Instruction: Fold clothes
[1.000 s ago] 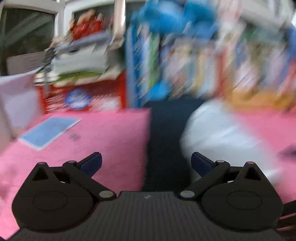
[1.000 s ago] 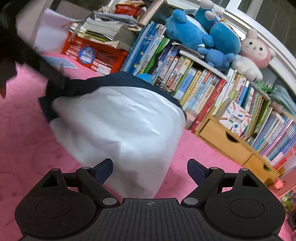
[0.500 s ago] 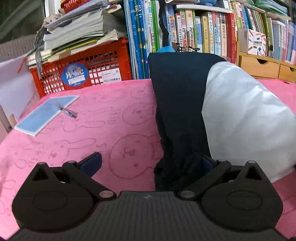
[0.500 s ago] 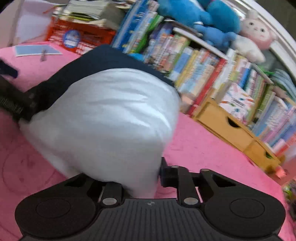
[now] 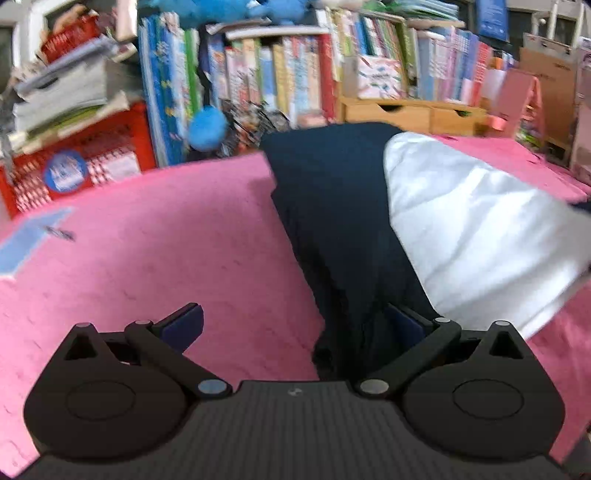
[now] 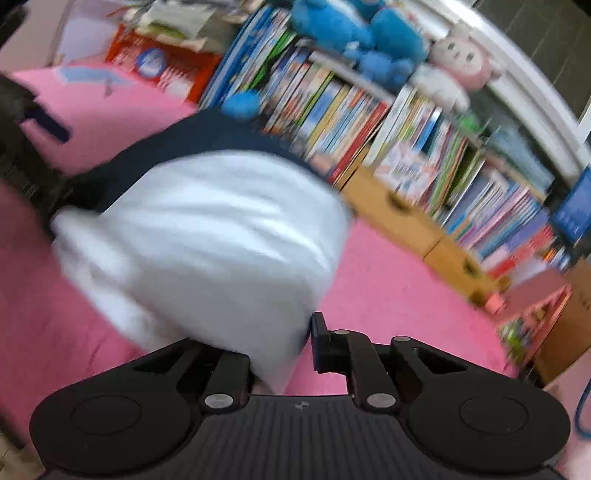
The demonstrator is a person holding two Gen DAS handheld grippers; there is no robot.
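White cloth (image 6: 221, 236) was pinched tight in the right gripper (image 6: 280, 354). Dark cloth (image 5: 343, 236) lay inside the left gripper (image 5: 295, 325), its jaws wide.

On the pink soft floor mat (image 5: 184, 240): a dark navy cloth garment (image 5: 332, 221), running from the near edge back toward the shelf. On top of its right half, a white cloth garment (image 5: 480, 240). Near end of the navy one between the wide-apart fingers of the left gripper (image 5: 291, 317), right beside the right-hand finger. Near corner of the white one pinched in the right gripper (image 6: 280, 350).

Far left on the mat, a flat blue card (image 5: 33, 236). Behind it, a red plastic crate (image 5: 103, 162) with a stack of papers (image 5: 62, 96) on top. Right of the crate, behind both garments, a long row of upright books (image 5: 277, 74). Further right, a low wooden drawer box (image 5: 406, 112). Up on the books, blue plush toys (image 6: 351, 33), with a pink plush toy (image 6: 461, 62) to their right.
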